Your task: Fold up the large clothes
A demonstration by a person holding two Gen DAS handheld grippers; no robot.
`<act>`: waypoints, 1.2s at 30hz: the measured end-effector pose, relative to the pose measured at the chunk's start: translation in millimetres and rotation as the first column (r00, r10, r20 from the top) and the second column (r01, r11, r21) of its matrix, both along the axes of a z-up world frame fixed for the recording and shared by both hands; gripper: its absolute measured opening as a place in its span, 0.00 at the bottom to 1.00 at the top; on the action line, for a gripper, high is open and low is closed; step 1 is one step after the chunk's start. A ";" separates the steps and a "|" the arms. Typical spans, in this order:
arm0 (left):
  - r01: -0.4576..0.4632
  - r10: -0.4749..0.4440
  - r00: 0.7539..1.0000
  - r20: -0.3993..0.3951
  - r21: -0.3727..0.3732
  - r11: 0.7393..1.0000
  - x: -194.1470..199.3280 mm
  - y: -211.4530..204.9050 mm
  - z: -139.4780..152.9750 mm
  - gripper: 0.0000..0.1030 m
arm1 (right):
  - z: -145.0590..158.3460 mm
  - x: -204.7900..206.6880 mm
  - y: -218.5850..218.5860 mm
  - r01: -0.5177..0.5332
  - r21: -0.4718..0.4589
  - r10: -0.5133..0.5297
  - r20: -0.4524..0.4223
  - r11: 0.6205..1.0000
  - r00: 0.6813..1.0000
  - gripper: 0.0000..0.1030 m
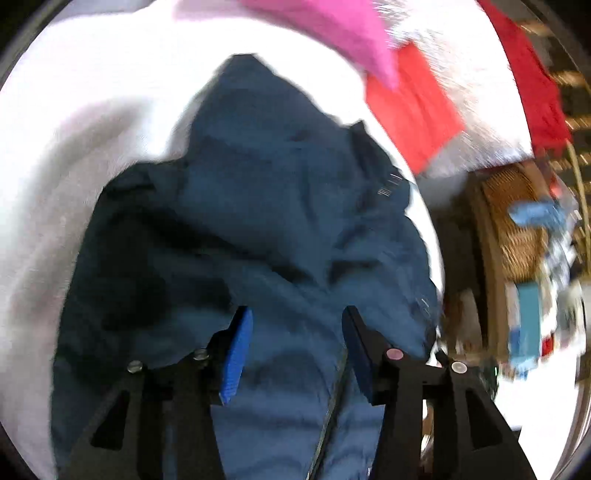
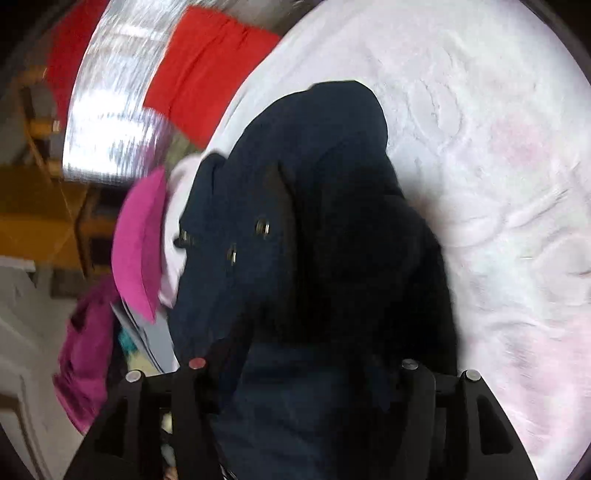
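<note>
The navy jacket (image 1: 258, 229) is seen bunched on the white bedcover (image 1: 74, 147) — no fold made. The left gripper (image 1: 295, 332) is spread, holding nothing; the right gripper's (image 2: 314, 369) fingers are hidden by cloth — undeterminable.

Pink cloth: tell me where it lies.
Left wrist view: the pink cloth lies at top, on the white bedding, beyond the navy jacket, touching a red cloth.

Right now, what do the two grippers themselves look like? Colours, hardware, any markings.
The left gripper has black angular plastic arms with triangular cut-outs, ribbed blue pads on the finger insides, silver pivot bolts and one pinkish one. The right gripper has the same black frame with silver bolts and one red; the dark jacket hides its pads. No cables, sleeves or printed markings show.
</note>
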State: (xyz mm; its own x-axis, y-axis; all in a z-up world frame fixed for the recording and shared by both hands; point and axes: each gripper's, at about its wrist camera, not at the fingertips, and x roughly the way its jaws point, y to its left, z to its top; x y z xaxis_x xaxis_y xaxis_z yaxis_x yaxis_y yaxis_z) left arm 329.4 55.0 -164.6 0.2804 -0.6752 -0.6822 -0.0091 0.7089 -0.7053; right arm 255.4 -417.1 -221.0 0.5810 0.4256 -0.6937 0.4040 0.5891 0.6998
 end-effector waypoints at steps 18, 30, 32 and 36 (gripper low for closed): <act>-0.232 0.187 0.961 0.204 0.227 0.946 42.9 11.3 1.1 0.67 | 22.8 40.6 37.1 -0.047 -0.304 0.092 0.137 0.952 0.986 0.22; -0.231 0.163 0.942 0.294 0.214 0.949 29.3 20.1 29.9 0.68 | 30.7 28.4 -20.8 0.061 -0.153 -0.028 0.206 0.986 0.978 0.19; -0.256 0.178 0.928 0.326 0.214 0.943 35.8 18.8 31.5 0.68 | 32.1 25.1 -29.1 0.085 -0.125 -0.054 0.228 0.989 0.972 0.19; -0.228 0.168 0.957 0.236 0.255 0.940 52.4 14.2 6.9 0.68 | 7.1 40.8 -29.1 0.048 -0.103 -0.037 0.103 0.993 0.994 0.19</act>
State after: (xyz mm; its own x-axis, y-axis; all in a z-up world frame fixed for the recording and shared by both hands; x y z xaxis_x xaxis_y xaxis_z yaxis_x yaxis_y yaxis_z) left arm 381.8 69.2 -157.7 0.5445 -0.3844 -0.7455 -0.0437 0.8746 -0.4829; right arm 296.2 -446.2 -213.9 0.6663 0.3266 -0.6703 0.3608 0.6455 0.6731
